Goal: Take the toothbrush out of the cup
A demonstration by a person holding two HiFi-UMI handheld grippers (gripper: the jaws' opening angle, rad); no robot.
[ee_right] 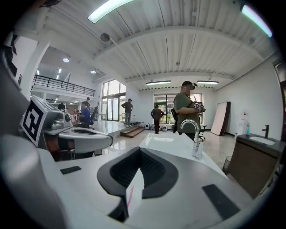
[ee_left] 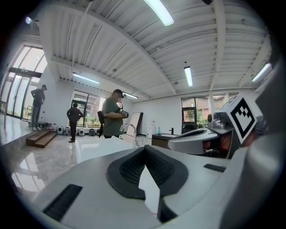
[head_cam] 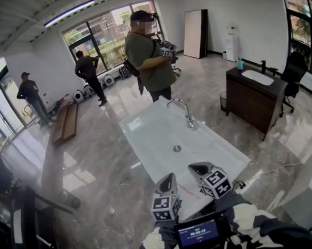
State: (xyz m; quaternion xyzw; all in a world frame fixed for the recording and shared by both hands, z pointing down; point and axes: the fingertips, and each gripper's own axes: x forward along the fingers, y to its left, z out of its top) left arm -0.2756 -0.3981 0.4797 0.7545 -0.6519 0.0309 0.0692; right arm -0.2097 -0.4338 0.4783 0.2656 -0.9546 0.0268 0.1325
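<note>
Two grippers, both clenched and empty, at the near edge of a white counter.
The left gripper [ee_left: 145, 152] and right gripper [ee_right: 140, 152] each have jaws pressed together with nothing between them. No cup shows anywhere. A pink sliver [head_cam: 186, 192] on the counter [head_cam: 145, 131], lower centre of the head view, may be the toothbrush, though I cannot tell. It should be light, stiff and slick, so pinch the handle mid-length, not the bristles.

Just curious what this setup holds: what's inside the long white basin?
In the white basin a round drain shows; the faucet stands at its rim. The near end is covered by the left gripper and right gripper, so anything there is unseen.
</note>
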